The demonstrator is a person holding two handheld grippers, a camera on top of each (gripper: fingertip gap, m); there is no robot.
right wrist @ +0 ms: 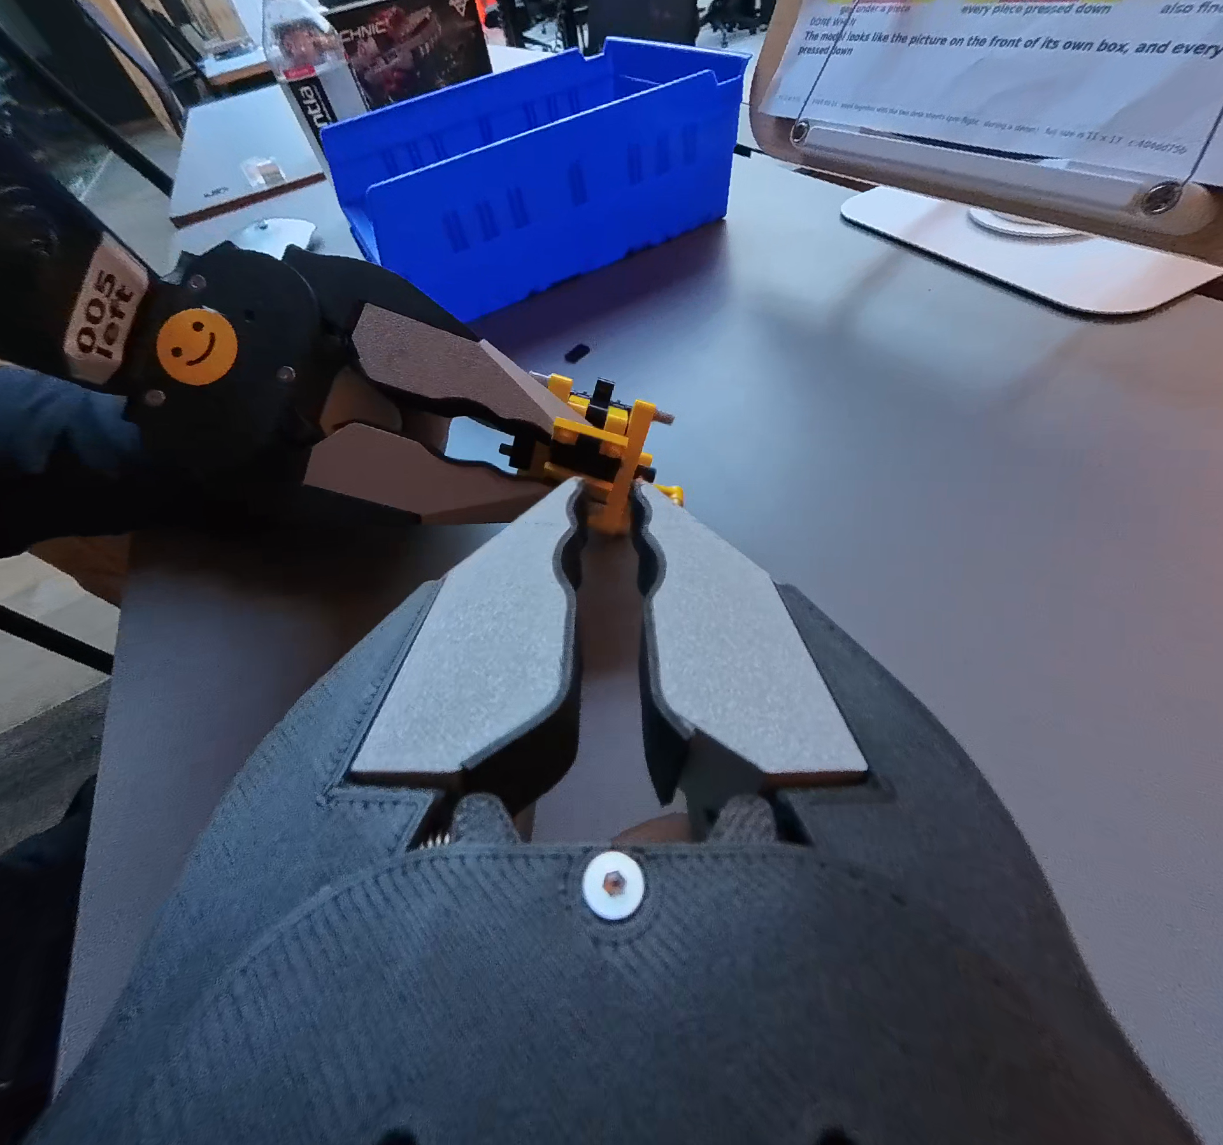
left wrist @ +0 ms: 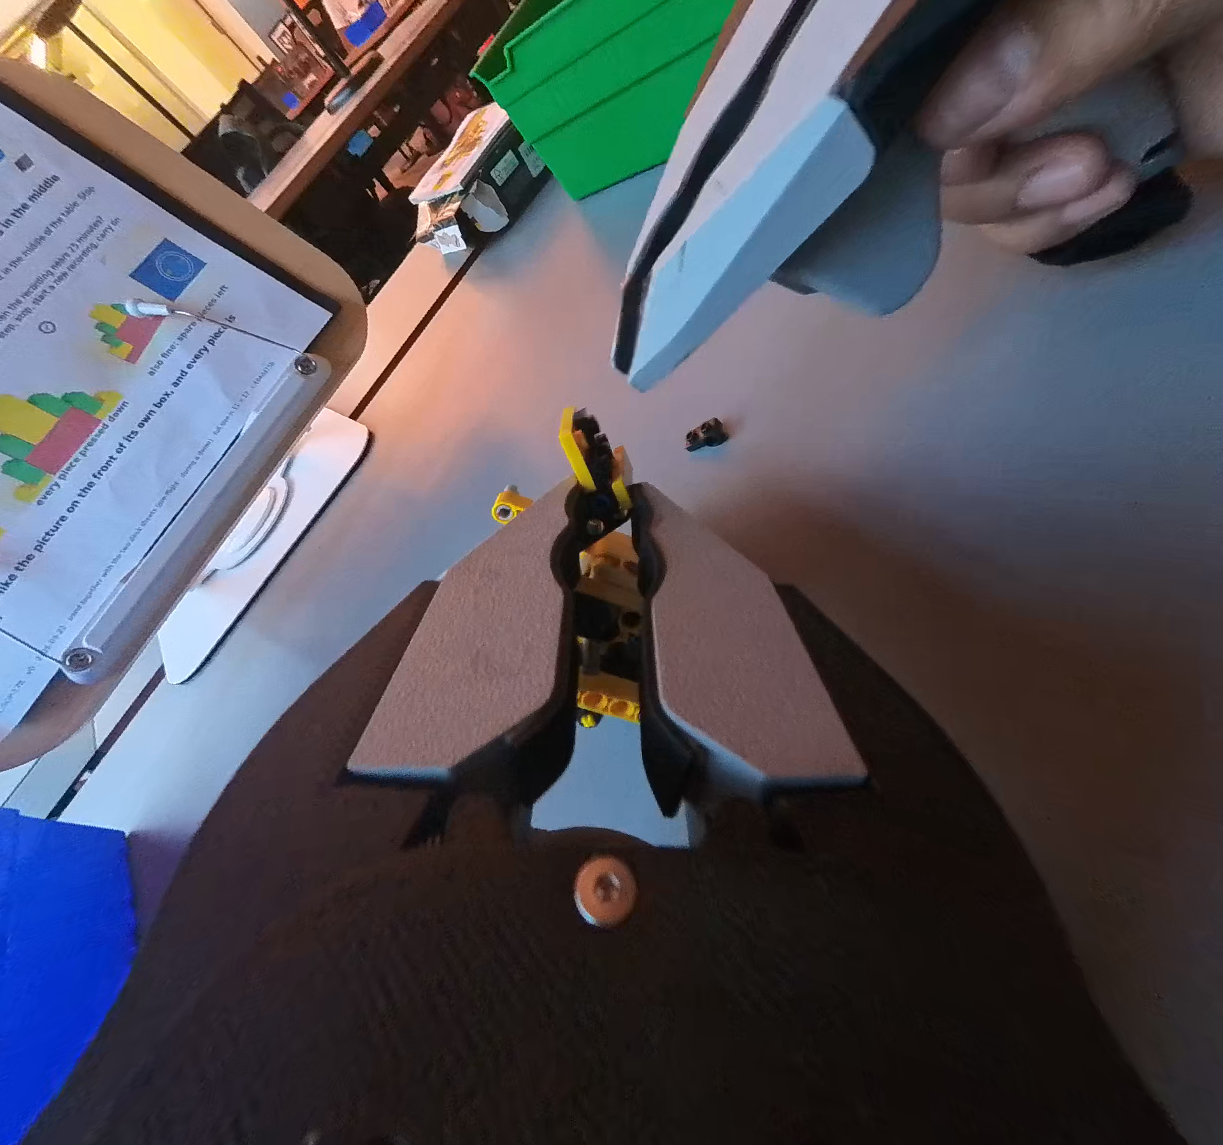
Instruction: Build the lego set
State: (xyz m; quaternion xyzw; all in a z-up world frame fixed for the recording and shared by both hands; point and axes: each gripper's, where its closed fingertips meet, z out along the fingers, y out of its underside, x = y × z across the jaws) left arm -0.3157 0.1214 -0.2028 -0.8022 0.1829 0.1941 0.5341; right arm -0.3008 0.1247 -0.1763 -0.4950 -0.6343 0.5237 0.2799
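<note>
Blue plastic bin [right wrist: 529, 187] stood at the far side of the table [right wrist: 926, 518]; its contents were hidden behind the wall. Green bins [left wrist: 615, 68], stacked, sat farther off in the left wrist view, insides not visible. Left gripper [left wrist: 602, 504] was clamped on the yellow-and-black lego model [left wrist: 605, 590], held above the tabletop. Right gripper [right wrist: 605, 498] had its tips nearly closed around the model's yellow end; whether it actually gripped could not be told. A loose black piece [left wrist: 707, 434] and a small yellow piece [left wrist: 509, 504] lay on the table near the model. An instruction sheet on a stand [right wrist: 993, 54] rose beside the blue bin, a bottle [right wrist: 298, 61] behind it.
</note>
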